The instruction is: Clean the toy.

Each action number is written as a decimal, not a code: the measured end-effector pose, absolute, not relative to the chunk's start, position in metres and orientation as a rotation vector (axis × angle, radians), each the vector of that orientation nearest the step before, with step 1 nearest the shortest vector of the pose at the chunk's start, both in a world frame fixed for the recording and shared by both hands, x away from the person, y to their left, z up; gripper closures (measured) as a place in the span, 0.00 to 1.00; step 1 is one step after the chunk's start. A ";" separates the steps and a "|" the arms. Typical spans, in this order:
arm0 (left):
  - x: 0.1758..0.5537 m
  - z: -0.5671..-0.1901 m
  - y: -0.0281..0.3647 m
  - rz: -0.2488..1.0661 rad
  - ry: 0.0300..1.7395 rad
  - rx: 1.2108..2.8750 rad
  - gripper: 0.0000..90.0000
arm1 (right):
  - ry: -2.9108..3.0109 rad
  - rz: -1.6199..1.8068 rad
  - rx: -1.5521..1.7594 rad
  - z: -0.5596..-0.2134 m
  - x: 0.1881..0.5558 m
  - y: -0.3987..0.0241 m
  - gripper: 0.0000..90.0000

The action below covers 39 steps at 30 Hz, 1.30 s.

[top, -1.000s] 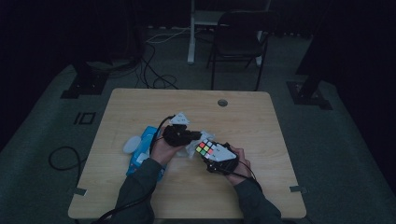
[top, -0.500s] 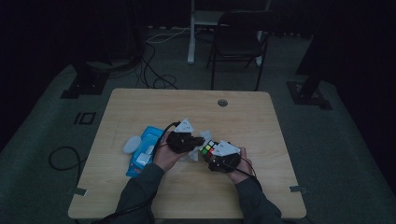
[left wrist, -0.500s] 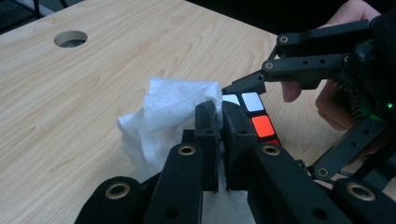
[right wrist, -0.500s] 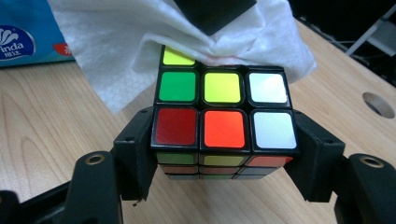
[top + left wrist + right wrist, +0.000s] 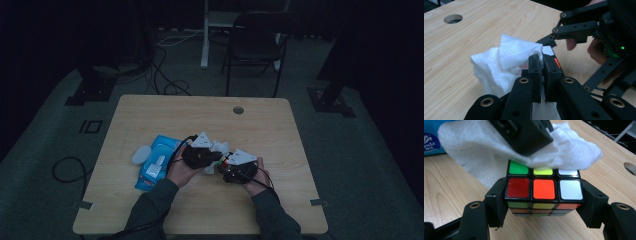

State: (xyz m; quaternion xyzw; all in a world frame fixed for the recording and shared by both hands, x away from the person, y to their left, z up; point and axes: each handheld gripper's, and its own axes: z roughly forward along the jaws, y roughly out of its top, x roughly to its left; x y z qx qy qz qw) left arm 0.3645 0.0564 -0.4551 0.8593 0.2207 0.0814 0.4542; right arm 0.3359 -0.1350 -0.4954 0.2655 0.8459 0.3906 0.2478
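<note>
My right gripper (image 5: 545, 201) is shut on a colour cube (image 5: 544, 190), one jaw pressed to each side, and holds it just above the table. My left gripper (image 5: 542, 66) is shut on a crumpled white tissue (image 5: 499, 65). It presses the tissue (image 5: 474, 147) onto the far part of the cube's top face. In the high view the left gripper (image 5: 212, 157) and the right gripper (image 5: 229, 170) meet at the table's middle, with the tissue (image 5: 217, 148) between them. A red sticker of the cube (image 5: 557, 63) peeks out beside the left jaws.
A blue pack of wipes (image 5: 155, 160) lies left of the hands, with a small white object (image 5: 141, 155) beside it. The wooden table (image 5: 200, 115) has a cable hole (image 5: 238, 110) at the back. A chair (image 5: 260, 45) stands beyond the table.
The left gripper has moved right and slightly down with the tissue, onto the cube. The cube's coloured top, visible from above before, is now covered. The right gripper has kept still.
</note>
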 end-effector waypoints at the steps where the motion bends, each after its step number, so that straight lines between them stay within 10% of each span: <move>1: 0.364 -0.455 0.055 0.198 0.540 2.125 0.96 | 2.305 1.065 0.726 -0.495 0.336 -0.135 0.38; 39: 0.360 -0.458 0.038 0.147 0.463 2.146 0.96 | 2.308 1.078 0.734 -0.496 0.335 -0.133 0.38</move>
